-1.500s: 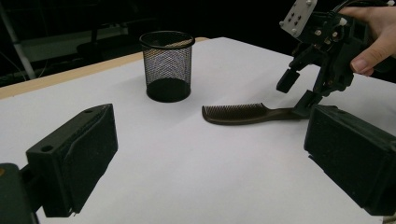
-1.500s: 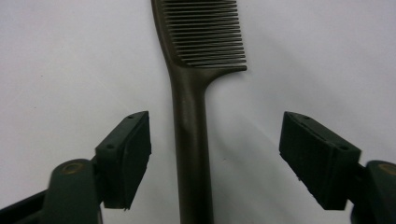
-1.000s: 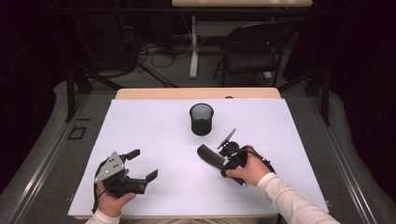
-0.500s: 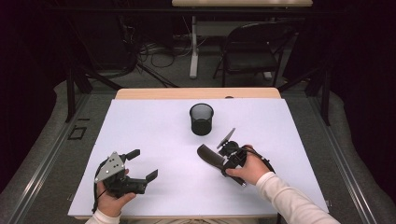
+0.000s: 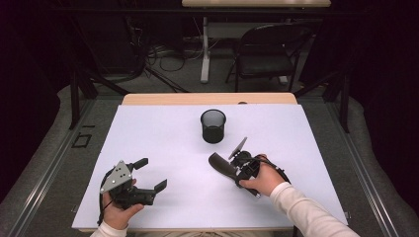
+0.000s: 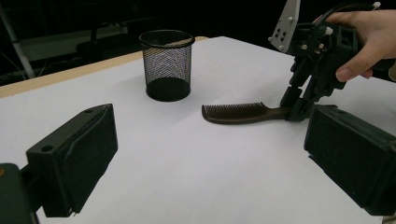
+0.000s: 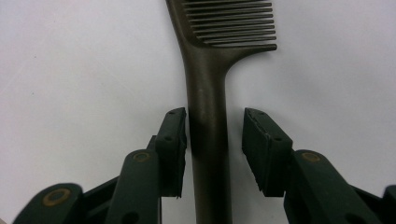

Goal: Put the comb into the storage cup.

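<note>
Brown comb [image 7: 208, 116] flat on table [image 5: 163, 133]; right tongs [image 7: 212, 140] closing around handle, gap remains one side. Left tongs [image 6: 205, 154] wide open, empty.

No legible text, label, brand, number or sign on anything in view.
</note>
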Demonstrator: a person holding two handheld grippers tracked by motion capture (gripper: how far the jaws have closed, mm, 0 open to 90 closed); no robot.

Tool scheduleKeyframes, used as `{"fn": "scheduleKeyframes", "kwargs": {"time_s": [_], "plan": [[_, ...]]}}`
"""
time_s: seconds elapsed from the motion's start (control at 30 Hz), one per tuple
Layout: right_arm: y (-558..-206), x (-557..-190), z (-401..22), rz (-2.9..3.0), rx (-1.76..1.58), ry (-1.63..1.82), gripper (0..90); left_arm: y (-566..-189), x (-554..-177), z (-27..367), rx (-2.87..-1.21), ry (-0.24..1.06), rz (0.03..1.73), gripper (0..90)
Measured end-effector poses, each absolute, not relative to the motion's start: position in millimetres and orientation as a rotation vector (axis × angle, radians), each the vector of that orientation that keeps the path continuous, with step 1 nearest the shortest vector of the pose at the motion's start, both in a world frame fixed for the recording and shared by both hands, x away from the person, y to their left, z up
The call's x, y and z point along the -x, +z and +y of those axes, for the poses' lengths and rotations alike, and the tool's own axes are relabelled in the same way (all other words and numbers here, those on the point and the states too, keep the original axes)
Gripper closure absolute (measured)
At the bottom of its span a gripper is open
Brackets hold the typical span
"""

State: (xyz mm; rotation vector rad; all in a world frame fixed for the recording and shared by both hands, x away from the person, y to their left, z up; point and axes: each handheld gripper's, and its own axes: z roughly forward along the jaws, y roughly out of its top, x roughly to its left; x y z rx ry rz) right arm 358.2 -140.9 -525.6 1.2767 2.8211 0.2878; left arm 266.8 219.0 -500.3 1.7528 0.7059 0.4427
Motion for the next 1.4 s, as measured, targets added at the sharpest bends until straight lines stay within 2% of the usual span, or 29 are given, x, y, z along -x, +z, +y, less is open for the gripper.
{"fn": "scheduleKeyframes", "kwargs": {"time_s": [0.83, 1.4], "plan": [[-526.1, -356.4, -138.5, 2.829, -1.259, 0.278, 70.5, -501.4, -267.8, 219.4, -1.755, 0.443, 0.711, 3.4], [-523.8, -356.8, -138.1, 2.852, -1.242, 0.234, 72.5, -501.5, -267.7, 219.3, -1.755, 0.443, 0.711, 3.4]]}}
